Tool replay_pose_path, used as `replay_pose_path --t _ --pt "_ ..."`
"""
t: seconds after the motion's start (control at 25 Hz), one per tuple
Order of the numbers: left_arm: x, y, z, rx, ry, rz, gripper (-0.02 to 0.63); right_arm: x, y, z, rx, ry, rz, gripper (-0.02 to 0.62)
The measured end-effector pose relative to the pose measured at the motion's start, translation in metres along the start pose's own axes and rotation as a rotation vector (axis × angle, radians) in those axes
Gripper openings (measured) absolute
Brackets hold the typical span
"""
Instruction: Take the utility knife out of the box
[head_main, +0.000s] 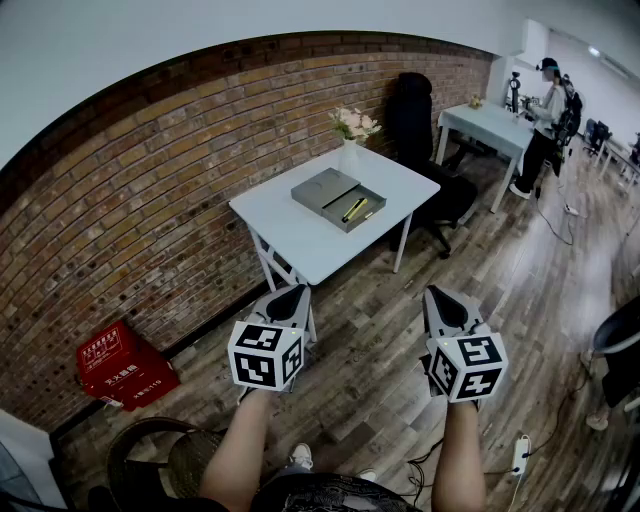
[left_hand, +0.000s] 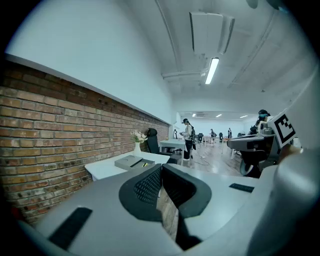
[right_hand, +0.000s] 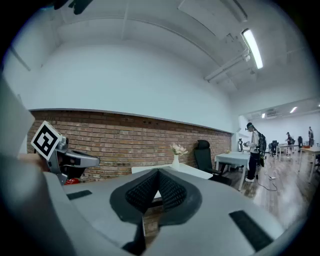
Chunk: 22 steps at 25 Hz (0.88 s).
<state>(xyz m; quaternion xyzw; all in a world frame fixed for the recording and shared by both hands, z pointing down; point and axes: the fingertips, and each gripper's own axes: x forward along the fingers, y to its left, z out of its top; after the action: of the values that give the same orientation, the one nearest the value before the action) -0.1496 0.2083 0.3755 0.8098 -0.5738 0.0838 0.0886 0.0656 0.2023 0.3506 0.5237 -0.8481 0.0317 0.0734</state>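
Yellow utility knife (head_main: 354, 210) is lying slantwise in flat grey box (head_main: 320, 187) on white counter (head_main: 300, 242). Shut and empty, left gripper (head_main: 290, 292) and right gripper (head_main: 440, 296) are hanging well short of box, left probably sitting nearer.

We find print only on the red box (head_main: 125, 366) at eight o'clock in the head view: white characters, too small for us to read.

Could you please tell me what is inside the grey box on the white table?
In the open half of the box lies a yellow utility knife, with a smaller yellowish piece beside it, too small to identify. The box's flat grey half hides anything beneath it.
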Motion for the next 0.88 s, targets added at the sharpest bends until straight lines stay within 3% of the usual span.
replay_pose_path --t 0.88 --pt "0.028 -0.058 -0.012 -0.003 0.025 0.035 0.028 -0.014 -0.042 -0.022 0.026 0.022 0.08 0.02"
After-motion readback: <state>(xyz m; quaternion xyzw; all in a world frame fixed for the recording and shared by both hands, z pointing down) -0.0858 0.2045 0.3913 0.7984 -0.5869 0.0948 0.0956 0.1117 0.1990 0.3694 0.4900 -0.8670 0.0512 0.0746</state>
